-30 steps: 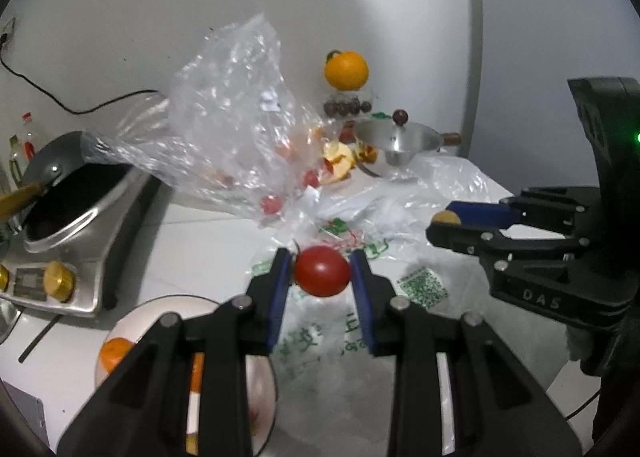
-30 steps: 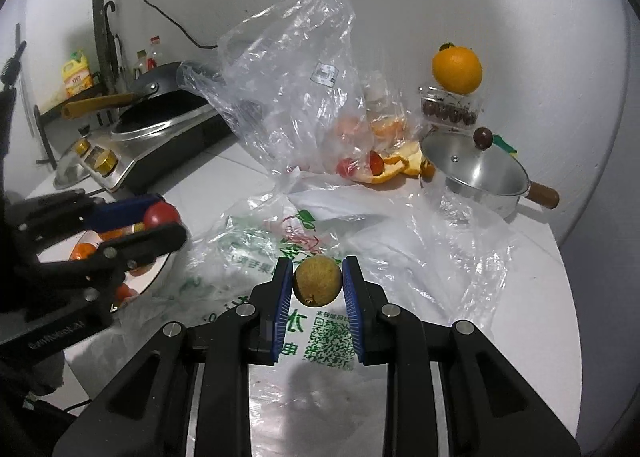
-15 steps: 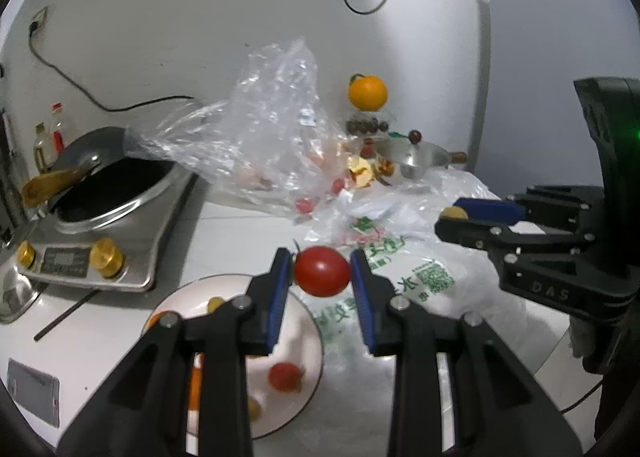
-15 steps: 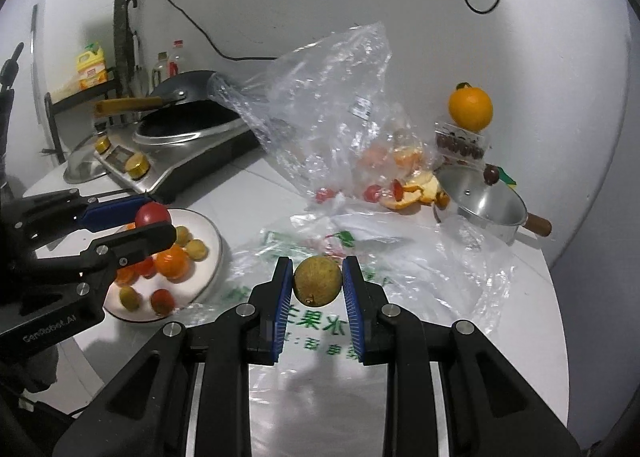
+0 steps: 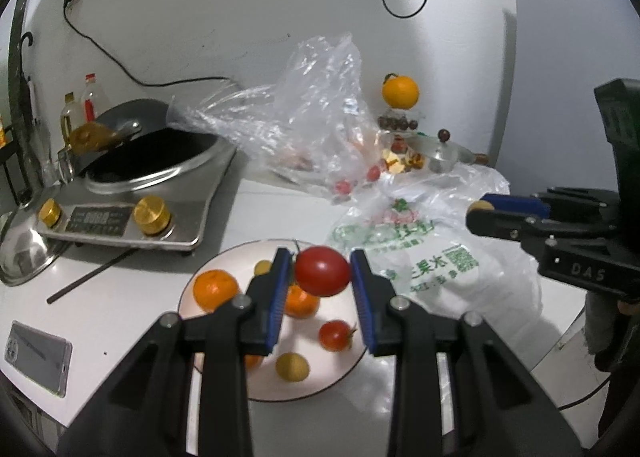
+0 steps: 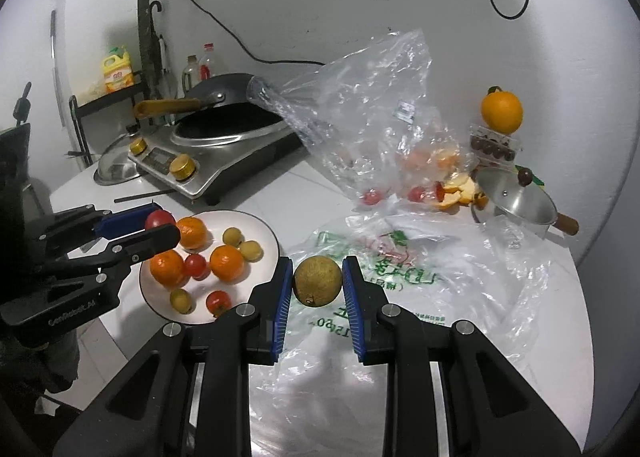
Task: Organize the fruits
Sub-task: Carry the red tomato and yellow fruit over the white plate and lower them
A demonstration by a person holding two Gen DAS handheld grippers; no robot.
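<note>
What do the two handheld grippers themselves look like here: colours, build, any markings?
Both are matte black plastic with angular, open-framed linkages, silver screws at the joints, and ribbed blue pads lining the fingers. The left gripper has pale lettering on its body, partly legible in the right wrist view. The right gripper is marked "DAS", seen from the left wrist view. No sleeves show.

Even, fairly bright indoor light from above; soft shadows fall under the round white plate. Glare on the crinkled clear plastic bag behind that plate. Heavy fisheye bending and black vignette at edges. Left wrist view slightly soft; right wrist sharper.
</note>
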